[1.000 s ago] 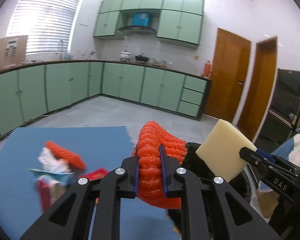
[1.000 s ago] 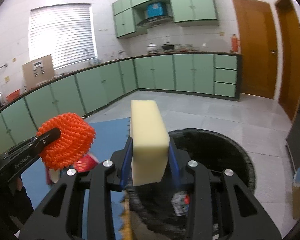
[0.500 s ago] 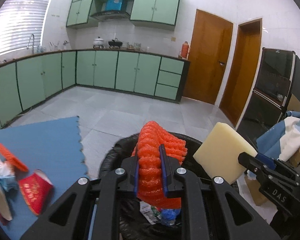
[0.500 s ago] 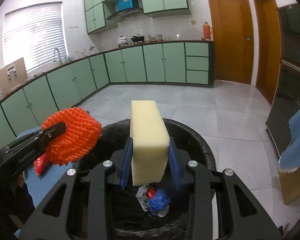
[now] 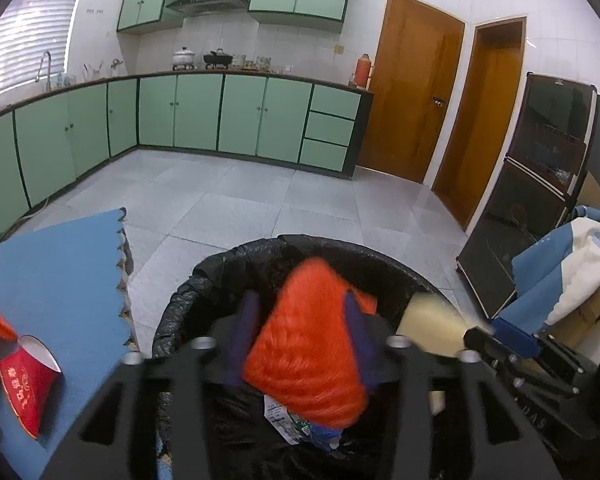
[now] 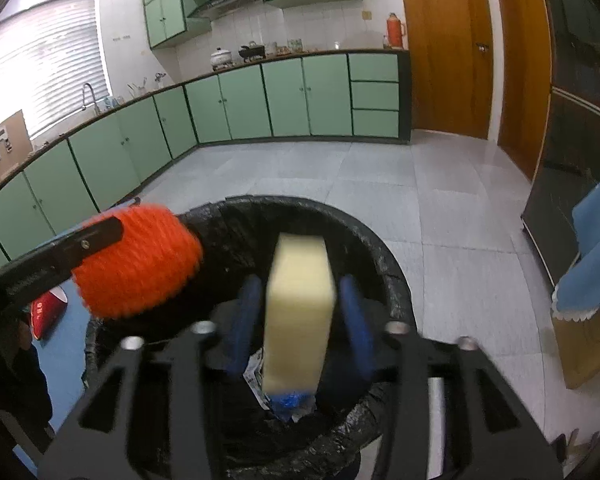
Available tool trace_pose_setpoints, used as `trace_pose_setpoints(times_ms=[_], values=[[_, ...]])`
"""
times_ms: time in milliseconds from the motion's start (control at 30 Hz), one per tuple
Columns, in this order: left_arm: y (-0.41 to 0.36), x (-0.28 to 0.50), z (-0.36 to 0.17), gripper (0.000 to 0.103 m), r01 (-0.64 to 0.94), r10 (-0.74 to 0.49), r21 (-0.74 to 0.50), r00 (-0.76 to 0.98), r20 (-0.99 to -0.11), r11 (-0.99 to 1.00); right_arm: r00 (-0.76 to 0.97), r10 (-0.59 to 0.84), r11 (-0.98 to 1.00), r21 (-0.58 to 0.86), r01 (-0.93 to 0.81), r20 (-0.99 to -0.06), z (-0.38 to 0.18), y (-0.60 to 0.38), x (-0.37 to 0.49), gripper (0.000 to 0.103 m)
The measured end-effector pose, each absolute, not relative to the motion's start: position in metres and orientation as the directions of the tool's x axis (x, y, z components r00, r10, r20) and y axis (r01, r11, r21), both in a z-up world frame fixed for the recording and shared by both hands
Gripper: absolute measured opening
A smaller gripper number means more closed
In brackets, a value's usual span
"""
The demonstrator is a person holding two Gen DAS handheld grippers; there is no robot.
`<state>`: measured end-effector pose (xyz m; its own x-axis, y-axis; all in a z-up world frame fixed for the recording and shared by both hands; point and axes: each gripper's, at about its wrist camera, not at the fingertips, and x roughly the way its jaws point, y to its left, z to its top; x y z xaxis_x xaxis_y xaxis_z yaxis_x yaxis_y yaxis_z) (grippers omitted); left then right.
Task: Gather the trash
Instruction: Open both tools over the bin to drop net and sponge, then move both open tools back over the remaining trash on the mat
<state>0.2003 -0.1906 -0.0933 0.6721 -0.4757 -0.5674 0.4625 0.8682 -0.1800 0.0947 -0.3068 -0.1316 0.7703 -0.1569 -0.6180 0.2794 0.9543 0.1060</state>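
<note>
Both grippers hang over a bin lined with a black bag [image 5: 220, 268] [image 6: 384, 256]. My left gripper [image 5: 300, 332] has its jaws spread wide; the orange foam net [image 5: 312, 352] sits blurred between them, clear of the blue pads. It also shows in the right wrist view [image 6: 140, 264]. My right gripper [image 6: 298, 320] is likewise spread open; the pale yellow sponge block [image 6: 298, 312] is blurred between its pads, over the bin. The sponge shows in the left wrist view [image 5: 432, 320]. Paper and blue scraps [image 6: 288, 396] lie inside the bin.
A blue mat [image 5: 56, 280] lies left of the bin with a red paper cup [image 5: 24, 380] and other trash at its edge. Blue and white cloth on a cardboard box [image 5: 572, 280] is at the right. A dark cabinet [image 5: 540, 184] stands behind.
Both grippers have opened over the bin. The orange net and the sponge, gripped before, are now loose and blurred between the spread jaws. Both views have moved farther over the bin.
</note>
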Motion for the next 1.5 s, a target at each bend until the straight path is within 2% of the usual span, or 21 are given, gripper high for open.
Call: trace_pose_setpoints(times_ms=[67, 133, 267, 500, 1033, 1500], values=[[-0.186, 0.200, -0.092, 0.055, 0.457, -0.477, -0.190, 0.672, -0.567, 0.869, 0.770, -0.165, 0.952, 0.104, 0.288, -0.616, -0.130, -0.304, 0.093, 0.067], [-0.180, 0.199, -0.089, 0.060, 0.446, -0.469, -0.189, 0.683, -0.560, 0.875, 0.769, -0.193, 0.945, 0.095, 0.312, -0.610, -0.127, -0.301, 0.090, 0.086], [-0.164, 0.191, -0.080, 0.071, 0.429, -0.448, -0.168, 0.717, -0.534, 0.888, 0.778, -0.204, 0.935, 0.118, 0.335, -0.594, -0.120, -0.294, 0.081, 0.094], [-0.119, 0.172, -0.056, 0.083, 0.387, -0.389, -0.110, 0.777, -0.495, 0.915, 0.802, -0.168, 0.939, 0.155, 0.308, -0.574, -0.103, -0.277, 0.080, 0.095], [0.031, 0.119, -0.047, 0.084, 0.134, -0.134, -0.030, 0.885, -0.446, 0.990, 0.859, 0.009, 0.990, 0.124, 0.064, -0.511, -0.076, -0.146, 0.095, 0.095], [0.123, 0.105, -0.081, 0.084, -0.054, 0.054, 0.015, 0.880, -0.471, 0.998, 0.838, 0.119, 0.992, 0.088, -0.085, -0.532, -0.104, -0.042, 0.117, 0.095]])
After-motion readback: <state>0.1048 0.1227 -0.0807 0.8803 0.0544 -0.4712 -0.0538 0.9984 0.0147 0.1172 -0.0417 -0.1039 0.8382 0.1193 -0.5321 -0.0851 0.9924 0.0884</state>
